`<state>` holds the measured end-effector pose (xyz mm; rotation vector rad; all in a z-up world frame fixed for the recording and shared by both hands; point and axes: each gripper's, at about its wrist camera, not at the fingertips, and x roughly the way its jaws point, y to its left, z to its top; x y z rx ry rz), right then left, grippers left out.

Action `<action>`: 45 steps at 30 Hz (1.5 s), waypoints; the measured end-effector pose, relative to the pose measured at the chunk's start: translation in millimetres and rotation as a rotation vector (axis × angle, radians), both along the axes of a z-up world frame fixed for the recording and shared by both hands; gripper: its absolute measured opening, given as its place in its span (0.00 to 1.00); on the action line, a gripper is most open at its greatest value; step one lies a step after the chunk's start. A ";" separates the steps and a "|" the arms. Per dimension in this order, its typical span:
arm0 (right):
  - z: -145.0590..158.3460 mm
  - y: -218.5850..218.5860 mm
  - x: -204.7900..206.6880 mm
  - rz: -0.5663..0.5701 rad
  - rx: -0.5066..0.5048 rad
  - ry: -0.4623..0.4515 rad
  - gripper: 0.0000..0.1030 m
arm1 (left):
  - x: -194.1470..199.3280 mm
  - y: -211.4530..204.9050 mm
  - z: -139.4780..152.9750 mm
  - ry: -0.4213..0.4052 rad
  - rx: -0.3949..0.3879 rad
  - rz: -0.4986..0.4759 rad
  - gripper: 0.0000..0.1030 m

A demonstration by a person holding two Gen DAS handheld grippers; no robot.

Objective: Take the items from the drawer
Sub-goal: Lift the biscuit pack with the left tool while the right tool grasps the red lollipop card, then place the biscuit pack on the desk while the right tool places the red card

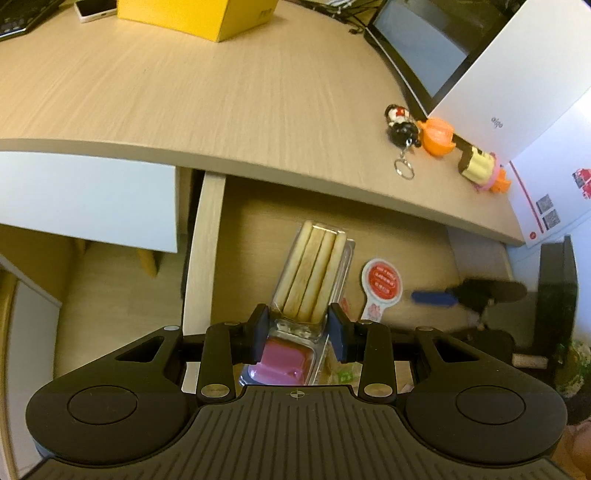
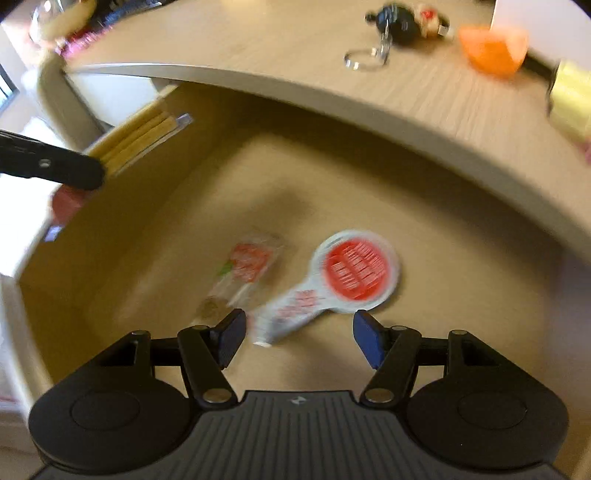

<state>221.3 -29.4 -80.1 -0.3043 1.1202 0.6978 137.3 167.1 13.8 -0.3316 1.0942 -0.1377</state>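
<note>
The drawer [image 1: 243,236] under the desk is pulled out. My left gripper [image 1: 298,332] is shut on a clear snack tray [image 1: 312,269] holding biscuit sticks and a pink dip cup, lifted above the drawer floor. A red-and-white paddle-shaped packet [image 1: 382,284] lies on the drawer floor to its right. In the right wrist view my right gripper [image 2: 299,339] hangs open just above that packet [image 2: 354,273], whose handle end points between the fingers. A small strawberry sweet wrapper [image 2: 247,264] lies to its left. The snack tray [image 2: 136,138] and a left finger [image 2: 55,162] show at far left.
The desk top [image 1: 184,92] overhangs the back of the drawer. On it stand a yellow box [image 1: 207,14], a keyring figure [image 1: 402,127], an orange toy [image 1: 437,136], a white box [image 1: 517,85] and a dark screen [image 1: 417,40]. The drawer's left wall [image 1: 203,240] rises beside the tray.
</note>
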 end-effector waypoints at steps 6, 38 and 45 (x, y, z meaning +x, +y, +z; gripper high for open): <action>-10.0 13.4 28.2 -0.197 -0.052 -0.032 0.64 | -6.8 -12.6 -9.7 0.053 0.055 -0.009 0.37; 167.0 -81.4 6.0 -0.592 0.093 -0.487 0.60 | 63.4 -56.6 99.8 -0.379 0.042 -0.103 0.37; 134.0 -106.5 69.2 -0.675 0.079 -0.481 0.60 | 154.0 -51.8 49.2 -0.312 0.057 -0.040 0.37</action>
